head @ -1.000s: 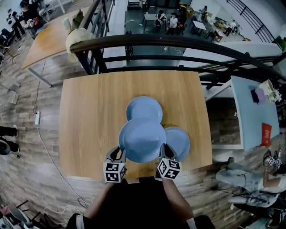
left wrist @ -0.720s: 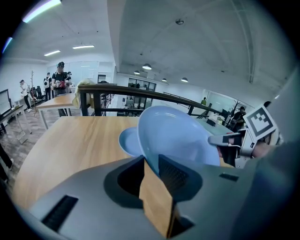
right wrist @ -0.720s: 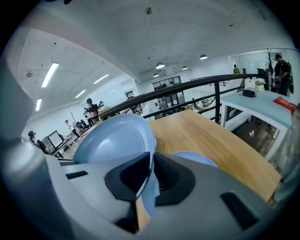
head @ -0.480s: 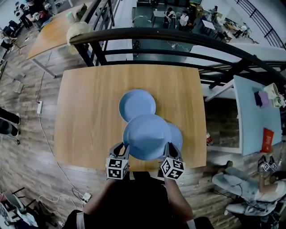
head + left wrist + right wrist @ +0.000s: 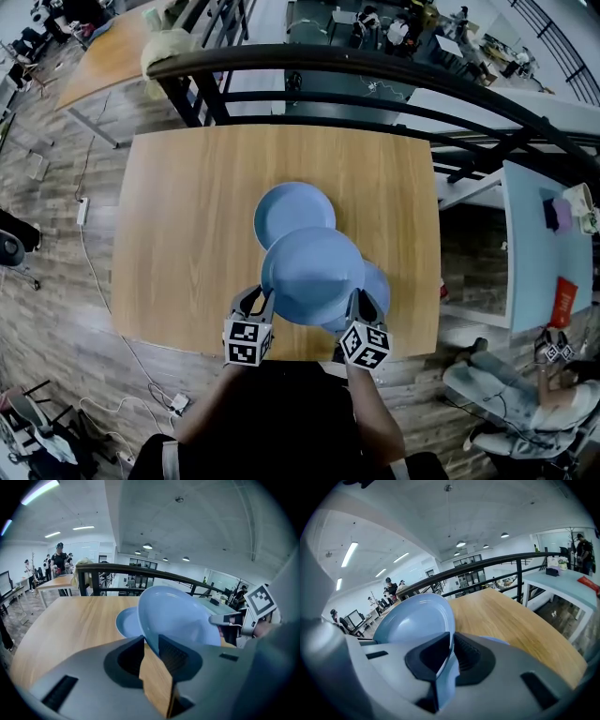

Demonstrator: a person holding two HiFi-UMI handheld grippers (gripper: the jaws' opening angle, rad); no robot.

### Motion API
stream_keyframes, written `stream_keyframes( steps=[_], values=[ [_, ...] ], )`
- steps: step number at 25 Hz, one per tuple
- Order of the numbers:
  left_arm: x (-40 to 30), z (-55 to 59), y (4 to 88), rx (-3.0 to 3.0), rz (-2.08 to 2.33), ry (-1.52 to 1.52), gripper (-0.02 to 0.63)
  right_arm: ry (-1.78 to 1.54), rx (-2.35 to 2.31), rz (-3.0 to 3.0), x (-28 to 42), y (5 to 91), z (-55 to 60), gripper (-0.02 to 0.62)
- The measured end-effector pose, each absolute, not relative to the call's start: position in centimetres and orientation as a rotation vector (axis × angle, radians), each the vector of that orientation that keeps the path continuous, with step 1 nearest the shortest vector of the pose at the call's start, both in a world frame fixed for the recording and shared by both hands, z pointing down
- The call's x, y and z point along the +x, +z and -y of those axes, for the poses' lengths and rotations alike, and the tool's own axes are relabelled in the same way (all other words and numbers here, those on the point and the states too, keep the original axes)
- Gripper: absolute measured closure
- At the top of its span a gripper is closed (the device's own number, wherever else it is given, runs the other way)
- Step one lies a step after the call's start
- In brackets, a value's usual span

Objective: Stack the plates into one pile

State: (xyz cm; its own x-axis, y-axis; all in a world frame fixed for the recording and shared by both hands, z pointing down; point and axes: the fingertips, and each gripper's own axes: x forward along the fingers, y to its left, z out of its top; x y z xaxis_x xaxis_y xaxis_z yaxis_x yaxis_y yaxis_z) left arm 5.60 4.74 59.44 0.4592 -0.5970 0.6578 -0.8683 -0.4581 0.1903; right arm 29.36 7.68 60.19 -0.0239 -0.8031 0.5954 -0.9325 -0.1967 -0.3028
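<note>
I carry a light blue plate [image 5: 312,276] above the wooden table [image 5: 187,225], one gripper on each side of its rim. My left gripper [image 5: 262,302] is shut on the plate's left edge [image 5: 149,639]; my right gripper [image 5: 356,305] is shut on its right edge [image 5: 447,644]. A second blue plate [image 5: 292,213] lies flat on the table just beyond the held one. A third blue plate [image 5: 378,281] lies at the right, mostly hidden under the carried plate. From the left gripper view the right gripper [image 5: 229,619] shows across the plate.
A dark metal railing [image 5: 375,70] runs along the table's far edge, with a drop to a lower floor behind it. A pale blue table [image 5: 544,244] stands to the right. Another wooden table [image 5: 94,66] is at the back left. People sit and stand in the distance.
Both grippers have carried the plate to the right, so it now covers more of the right-hand plate. The two plates on the table lie where they were.
</note>
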Motion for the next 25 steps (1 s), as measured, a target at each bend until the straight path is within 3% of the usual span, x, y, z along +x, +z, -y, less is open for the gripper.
stream_keyframes(
  steps=[25],
  values=[
    [2.3, 7.8, 66.2, 2.098, 1.176, 0.725, 0.497, 1.043, 1.982, 1.756, 26.2, 65.8, 5.6, 0.548]
  ],
)
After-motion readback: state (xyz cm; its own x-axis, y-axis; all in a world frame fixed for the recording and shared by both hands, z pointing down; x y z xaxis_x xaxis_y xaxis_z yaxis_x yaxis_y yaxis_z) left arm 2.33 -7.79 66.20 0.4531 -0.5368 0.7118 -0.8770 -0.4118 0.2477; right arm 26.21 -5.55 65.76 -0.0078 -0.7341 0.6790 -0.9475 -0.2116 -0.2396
